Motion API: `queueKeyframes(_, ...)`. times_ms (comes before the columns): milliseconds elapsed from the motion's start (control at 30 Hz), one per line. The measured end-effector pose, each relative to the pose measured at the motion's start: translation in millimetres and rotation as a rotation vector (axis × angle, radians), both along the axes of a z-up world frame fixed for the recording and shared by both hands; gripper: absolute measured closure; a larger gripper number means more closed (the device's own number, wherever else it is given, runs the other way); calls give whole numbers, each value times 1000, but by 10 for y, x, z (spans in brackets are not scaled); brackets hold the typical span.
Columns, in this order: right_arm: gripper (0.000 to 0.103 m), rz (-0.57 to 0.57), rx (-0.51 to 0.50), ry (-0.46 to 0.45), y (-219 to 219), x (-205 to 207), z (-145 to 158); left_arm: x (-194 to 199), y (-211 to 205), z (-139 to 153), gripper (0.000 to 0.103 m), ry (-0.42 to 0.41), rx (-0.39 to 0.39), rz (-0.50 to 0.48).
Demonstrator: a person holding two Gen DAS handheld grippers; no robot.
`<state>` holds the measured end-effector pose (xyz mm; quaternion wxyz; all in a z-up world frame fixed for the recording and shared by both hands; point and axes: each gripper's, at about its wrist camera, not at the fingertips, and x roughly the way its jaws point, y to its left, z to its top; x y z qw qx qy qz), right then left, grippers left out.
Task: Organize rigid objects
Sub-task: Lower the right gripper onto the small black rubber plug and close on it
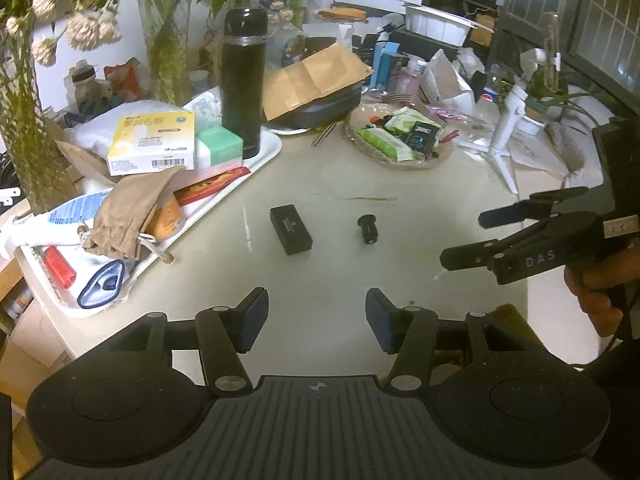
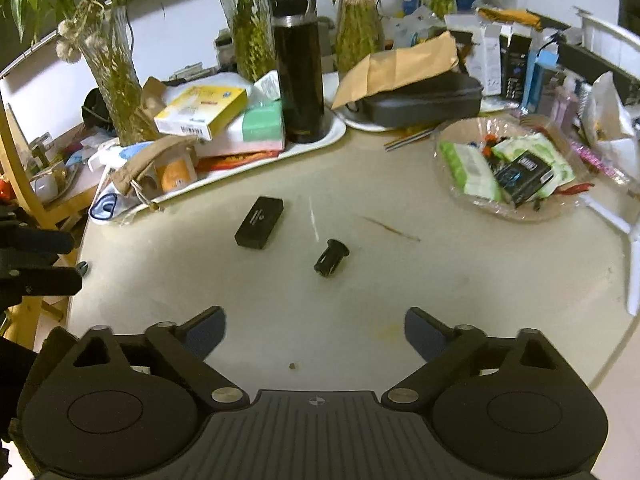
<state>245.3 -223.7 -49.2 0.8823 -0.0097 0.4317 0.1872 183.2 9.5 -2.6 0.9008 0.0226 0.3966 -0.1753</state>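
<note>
A flat black box (image 1: 291, 229) and a small black cylinder (image 1: 368, 229) are seen lying apart on the bare middle of the pale bench (image 1: 340, 272), the box to the left. Both tools are held above the near edge with nothing grasped: the left tool (image 1: 317, 320) is spread wide, and the right tool (image 2: 315, 334) is likewise released (its side profile is visible at the right of the left wrist view). A tall black flask (image 2: 298, 68) stands on the cluttered white tray (image 1: 264, 152) at the far left.

Black tool (image 1: 316, 320) with blue pads (image 1: 256, 316), silver screws.
</note>
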Motion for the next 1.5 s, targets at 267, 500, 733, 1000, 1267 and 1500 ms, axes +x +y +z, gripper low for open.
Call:
queueKeyframes(267,21,17,8,26,82,189,-150,73,48,-125,50,-11,17,34)
queueKeyframes(500,32,36,5,57,210,430,-260,83,89,-193,50,-43,41,54)
queueKeyframes(733,43,30,-20,102,310,716,-417,94,163,-217,50,-40,25,88)
queueKeyframes(1000,54,52,-67,127,434,950,-594,84,152,-226,50,-59,59,85)
queueKeyframes(1267,80,3,-141,135,520,1099,-717,100,163,-242,50,-49,56,95)
queueKeyframes(1500,82,-2,-163,108,517,1034,-728,78,118,-248,50,-61,70,76)
